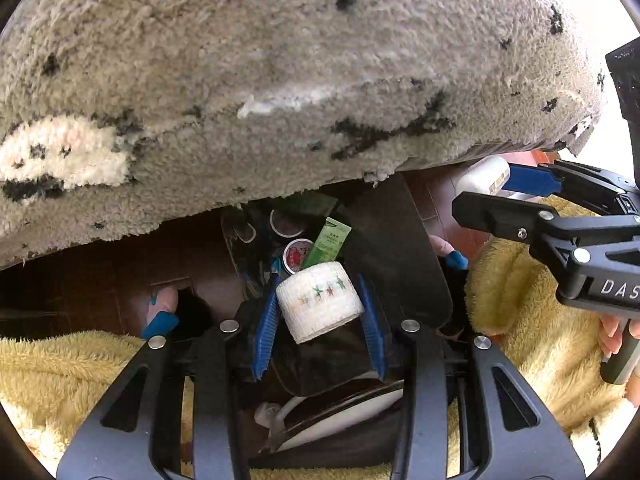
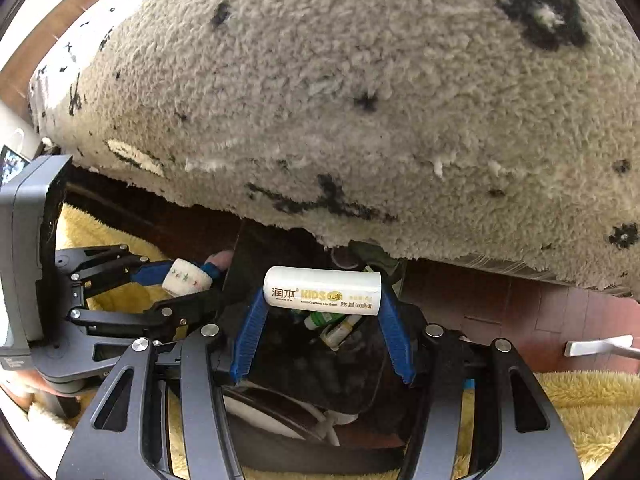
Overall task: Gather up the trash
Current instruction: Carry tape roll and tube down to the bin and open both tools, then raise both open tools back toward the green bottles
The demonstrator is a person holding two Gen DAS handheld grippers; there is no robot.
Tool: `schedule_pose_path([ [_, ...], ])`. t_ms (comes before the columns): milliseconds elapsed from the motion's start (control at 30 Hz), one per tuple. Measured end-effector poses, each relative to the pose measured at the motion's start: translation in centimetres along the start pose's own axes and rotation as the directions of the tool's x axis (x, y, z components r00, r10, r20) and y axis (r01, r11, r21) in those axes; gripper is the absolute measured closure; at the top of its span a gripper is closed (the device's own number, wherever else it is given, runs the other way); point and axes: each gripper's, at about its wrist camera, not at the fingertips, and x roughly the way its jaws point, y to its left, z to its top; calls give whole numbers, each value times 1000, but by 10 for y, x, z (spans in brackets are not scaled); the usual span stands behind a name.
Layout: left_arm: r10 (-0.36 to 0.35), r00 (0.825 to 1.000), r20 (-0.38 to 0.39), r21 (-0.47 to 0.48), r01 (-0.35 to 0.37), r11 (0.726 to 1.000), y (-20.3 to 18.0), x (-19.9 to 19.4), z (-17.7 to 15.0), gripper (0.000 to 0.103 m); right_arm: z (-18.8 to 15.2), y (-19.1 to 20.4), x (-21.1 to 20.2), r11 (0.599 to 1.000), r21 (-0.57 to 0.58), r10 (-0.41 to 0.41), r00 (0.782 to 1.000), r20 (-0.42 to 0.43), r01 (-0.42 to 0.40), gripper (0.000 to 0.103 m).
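trash in hand: our left gripper [image 1: 320,310] clamps a bandage roll [image 1: 320,300], our right gripper [image 2: 322,320] clamps a white tube [image 2: 322,290], both just above the dark bin [image 1: 400,248]. we should centre each over the bin's mouth before opening the jaws, clear of the shaggy rug [image 1: 280,80].

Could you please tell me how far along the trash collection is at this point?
Partly done: the dark bin already holds a green packet and a round lid. In hand: the left gripper grips a white tape roll, and the right gripper grips a white lip-balm tube, both over the bin. Left: releasing both. No other trash shows on the rug.
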Motion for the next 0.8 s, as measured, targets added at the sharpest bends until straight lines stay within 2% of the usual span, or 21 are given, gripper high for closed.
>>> schedule_pose_path([
  [33,1,1000,-1,-1,-1,1000,0,0,0,66,0,-1,-1,1000,3,1,1000,0,-1,47],
  [67,-1,1000,-3,-3,1,1000,0,1,0,65,0,-2,-1,1000,7,1,1000,2,-1,43],
  [100,-3,1000,-3,-5,3,1000,0,1,0,61,1,-4,-1,1000,11,1,1000,5,-1,36],
  [167,-4,1000,3,-5,4,1000,0,0,0,54,4,-7,-3,1000,19,1,1000,11,-1,31],
  [333,1,1000,11,-10,0,1000,3,-3,2,36,7,-18,-9,999,43,-18,999,27,17,31],
  [400,3,1000,16,-12,-3,1000,4,-5,3,31,9,-22,-12,998,51,-26,999,32,24,26],
  [567,11,999,33,-15,-11,1000,6,-12,6,17,7,-26,-20,998,42,-45,998,50,43,25],
  [800,29,995,90,2,-29,1000,3,-38,10,14,9,-19,-47,999,37,-36,989,142,31,25],
])
